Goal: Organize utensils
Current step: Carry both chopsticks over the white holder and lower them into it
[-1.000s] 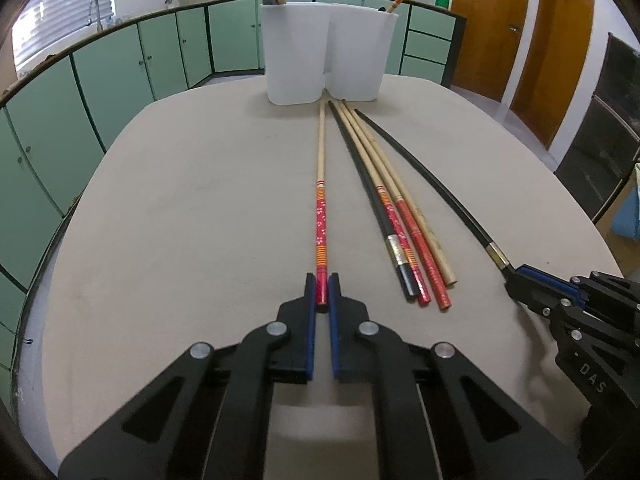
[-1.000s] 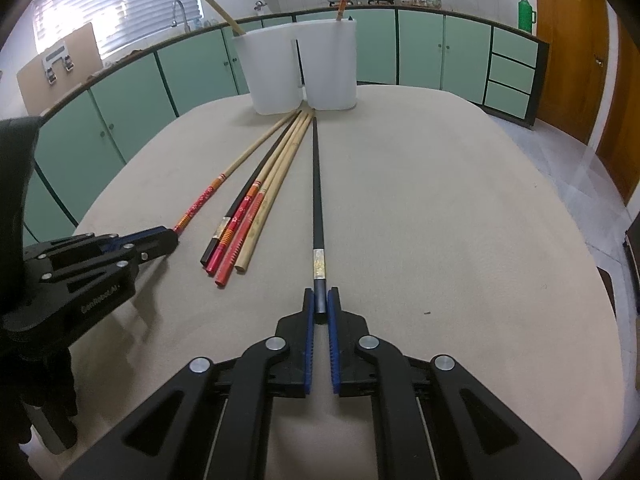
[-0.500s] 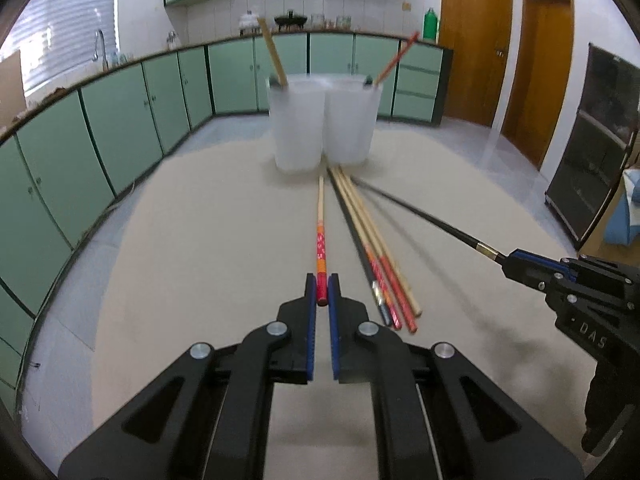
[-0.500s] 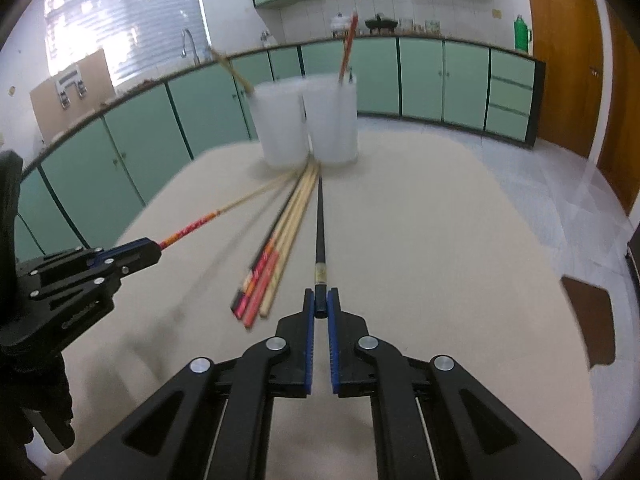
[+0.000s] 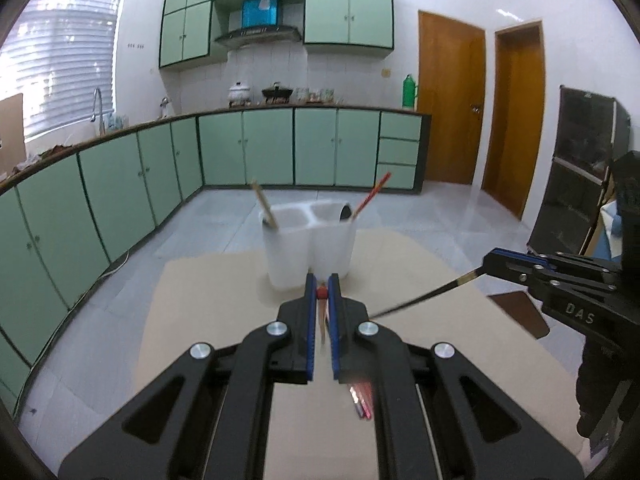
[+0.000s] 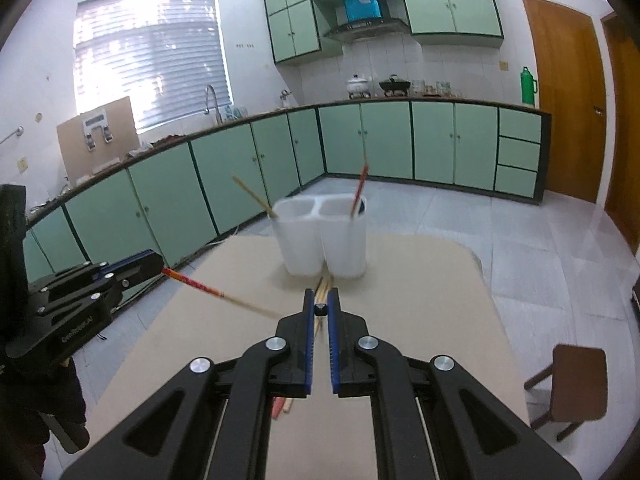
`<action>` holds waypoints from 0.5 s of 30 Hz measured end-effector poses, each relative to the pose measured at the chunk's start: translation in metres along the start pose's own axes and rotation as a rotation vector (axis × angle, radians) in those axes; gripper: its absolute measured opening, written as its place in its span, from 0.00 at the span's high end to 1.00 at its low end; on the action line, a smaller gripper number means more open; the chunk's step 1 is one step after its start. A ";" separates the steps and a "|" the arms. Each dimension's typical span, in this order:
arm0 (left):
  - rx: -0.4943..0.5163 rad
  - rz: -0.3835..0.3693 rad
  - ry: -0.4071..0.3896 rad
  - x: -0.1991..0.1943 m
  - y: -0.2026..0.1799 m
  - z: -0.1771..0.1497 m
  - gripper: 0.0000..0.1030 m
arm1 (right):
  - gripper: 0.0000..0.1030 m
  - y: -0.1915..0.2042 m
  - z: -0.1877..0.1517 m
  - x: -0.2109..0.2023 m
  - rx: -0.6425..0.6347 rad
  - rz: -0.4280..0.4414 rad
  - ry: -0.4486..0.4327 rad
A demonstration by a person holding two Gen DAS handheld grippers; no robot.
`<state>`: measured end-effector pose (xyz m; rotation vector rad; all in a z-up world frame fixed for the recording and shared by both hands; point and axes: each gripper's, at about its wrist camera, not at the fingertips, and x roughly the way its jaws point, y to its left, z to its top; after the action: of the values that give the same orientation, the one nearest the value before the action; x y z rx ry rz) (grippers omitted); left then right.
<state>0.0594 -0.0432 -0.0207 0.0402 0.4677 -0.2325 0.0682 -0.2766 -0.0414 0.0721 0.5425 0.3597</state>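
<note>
Both grippers hold chopsticks above the bench

Left gripper (image 5: 321, 293) jaws clamp the red-patterned chopstick (image 6: 200, 286); right gripper (image 6: 320, 310) jaws clamp the black chopstick (image 5: 424, 298), both short of the white holder (image 5: 308, 248).

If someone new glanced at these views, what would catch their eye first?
Probably the two raised chopsticks: the left gripper pinches a red-patterned chopstick, and the right gripper pinches a black chopstick, both off the table. Beyond them stands the white twin-cup holder, a stick leaning in each cup.
</note>
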 end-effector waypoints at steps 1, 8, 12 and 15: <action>0.000 -0.007 -0.003 -0.001 0.001 0.003 0.95 | 0.94 0.000 0.006 0.001 -0.010 0.000 0.000; 0.000 -0.045 -0.013 0.008 -0.003 0.025 0.95 | 0.94 0.008 0.036 0.014 -0.067 0.006 0.012; 0.004 -0.053 -0.036 0.010 -0.002 0.037 0.95 | 0.94 0.008 0.056 0.013 -0.086 0.013 -0.004; 0.007 -0.056 -0.075 0.005 0.000 0.053 0.95 | 0.94 0.005 0.077 0.007 -0.088 0.029 -0.038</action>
<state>0.0870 -0.0495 0.0246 0.0249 0.3938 -0.2899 0.1116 -0.2674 0.0219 0.0017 0.4875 0.4090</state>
